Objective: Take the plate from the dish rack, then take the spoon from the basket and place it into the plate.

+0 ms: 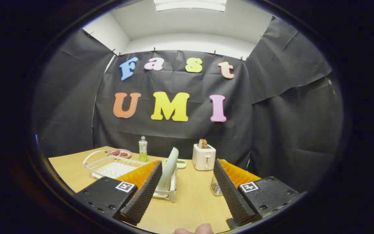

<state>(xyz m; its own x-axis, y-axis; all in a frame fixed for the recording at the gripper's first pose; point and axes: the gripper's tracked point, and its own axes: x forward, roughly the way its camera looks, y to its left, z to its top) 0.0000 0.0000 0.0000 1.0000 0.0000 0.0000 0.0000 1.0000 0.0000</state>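
A pale green plate (170, 168) stands on edge in a small white dish rack (170, 192) on the wooden table (190, 195). It rises just ahead of my left finger and a little inside the gap. A mesh basket (216, 187) peeks out behind my right finger; whether a spoon is in it is hidden. My gripper (187, 169) is open, fingers wide apart, with nothing between them.
A white toaster (204, 157) with toast stands beyond the fingers at the back. A green bottle (143, 149), a pink dish (119, 152) and a white wire tray (112, 166) sit back left. A small white dish (181, 163) lies behind the plate. A person's fingertips (195, 230) show below.
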